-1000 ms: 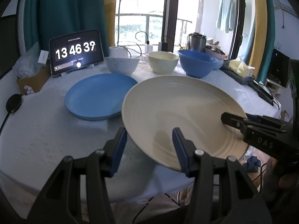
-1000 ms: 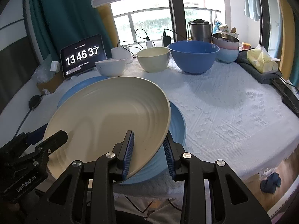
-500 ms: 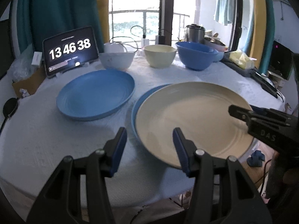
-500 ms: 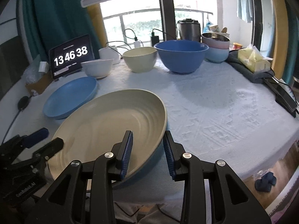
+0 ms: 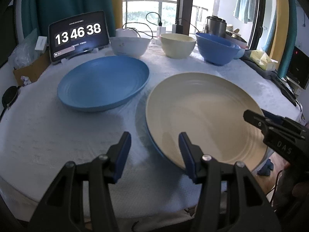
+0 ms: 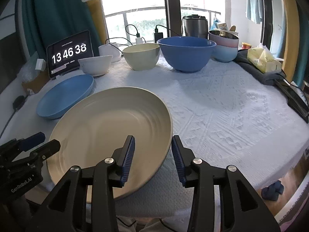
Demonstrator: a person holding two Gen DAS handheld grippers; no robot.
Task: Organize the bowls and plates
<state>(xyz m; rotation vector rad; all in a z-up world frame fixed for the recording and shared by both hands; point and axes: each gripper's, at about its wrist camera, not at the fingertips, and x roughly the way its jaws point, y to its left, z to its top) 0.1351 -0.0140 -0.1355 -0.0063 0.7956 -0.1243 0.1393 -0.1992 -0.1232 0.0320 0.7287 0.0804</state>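
Large cream ribbed round plate (image 6: 108, 133) sits on a blue plate (image 5: 152, 141) at the near edge of the white-clothed surface (image 6: 222, 106). Right tool (image 6: 152, 154) wide, straddling its rim; left tool (image 5: 154, 150) wide, empty. Looks stiff, light, slick-glazed; best pinched at the rim.

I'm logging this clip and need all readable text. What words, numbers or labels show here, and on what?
"13 46 38": on the tablet clock.
"DAS": on the right hand-held gripper, seen from the left wrist.
"GenRobot.AI": on the left hand-held gripper, seen from the right wrist.
The small lines above and below the clock digits are too small to read.
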